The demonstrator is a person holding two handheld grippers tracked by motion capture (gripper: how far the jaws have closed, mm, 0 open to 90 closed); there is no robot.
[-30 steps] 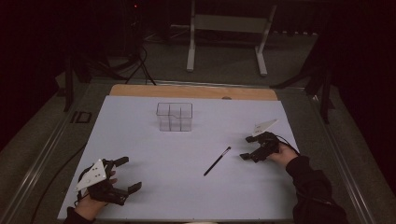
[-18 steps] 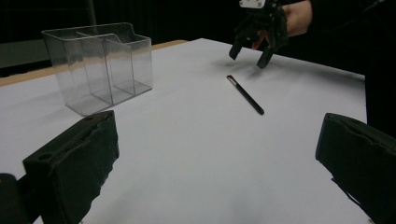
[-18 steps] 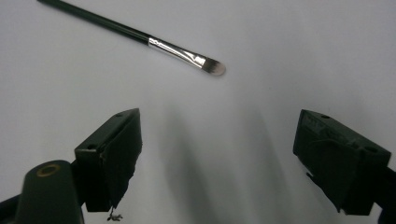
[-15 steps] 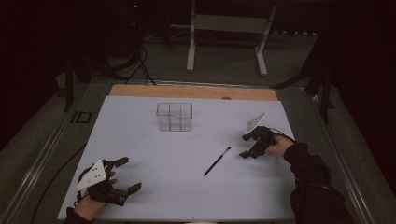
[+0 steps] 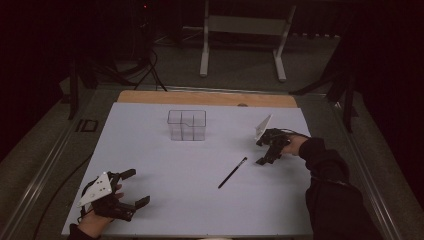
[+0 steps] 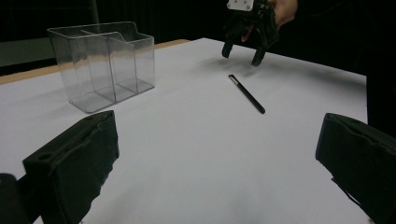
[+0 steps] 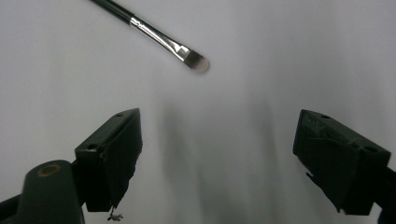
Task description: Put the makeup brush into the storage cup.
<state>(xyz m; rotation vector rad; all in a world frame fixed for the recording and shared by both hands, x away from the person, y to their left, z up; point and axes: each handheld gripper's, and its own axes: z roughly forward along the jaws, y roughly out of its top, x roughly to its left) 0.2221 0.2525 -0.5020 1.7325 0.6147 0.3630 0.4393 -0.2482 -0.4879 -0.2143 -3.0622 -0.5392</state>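
My right gripper (image 5: 265, 151) hangs just above the white worktop (image 5: 165, 165) with its 2 jaws spread wide and nothing between them. The makeup brush (image 7: 154, 36) lies flat on the sheet just ahead of those jaws, its bristle tip nearest to them and slightly toward my left jaw, the silver ferrule and black handle running away from the tips. The brush is close to the jaws but not touching either one, and in the right gripper view their shadows fall on the sheet under the gap. My left gripper (image 5: 131, 187) sits low by the near edge of the worktop, its 2 jaws also wide apart and holding nothing. Seen along those jaws, the clear divided organizer (image 6: 103, 61) stands upright beyond my left jaw, and the brush lies farther out between the 2 jaws, well apart from both.
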